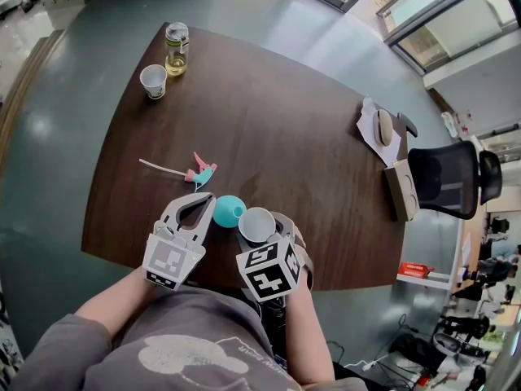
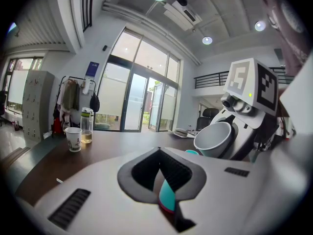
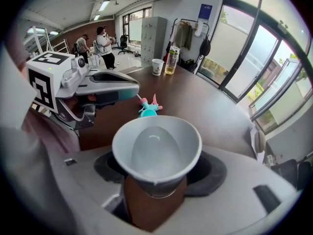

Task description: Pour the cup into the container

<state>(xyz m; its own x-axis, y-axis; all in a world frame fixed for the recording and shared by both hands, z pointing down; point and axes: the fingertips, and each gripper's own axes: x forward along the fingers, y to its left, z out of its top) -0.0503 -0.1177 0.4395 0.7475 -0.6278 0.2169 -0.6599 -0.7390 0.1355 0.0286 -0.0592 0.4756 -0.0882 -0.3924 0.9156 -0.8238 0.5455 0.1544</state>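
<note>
A grey-white cup (image 1: 257,223) is tipped between the jaws of my right gripper (image 1: 259,233), which is shut on its lower body. In the right gripper view the cup (image 3: 156,148) turns its mouth toward the camera; I cannot tell whether it holds liquid. Just left of the cup is a small teal container (image 1: 229,210) at the table's near edge. My left gripper (image 1: 209,200) has its jaws together on a teal piece (image 2: 166,197) with a pink underside, and the container's rim (image 2: 191,152) peeks over its right jaw. The cup (image 2: 213,139) hangs close beside that rim.
A paper cup (image 1: 153,81) and a bottle of yellow liquid (image 1: 177,49) stand at the far left of the brown table (image 1: 285,137). A teal and pink item with a white stick (image 1: 195,172) lies just beyond the grippers. A mouse on paper (image 1: 383,126), a box (image 1: 400,190) and a black chair (image 1: 452,177) are at the right.
</note>
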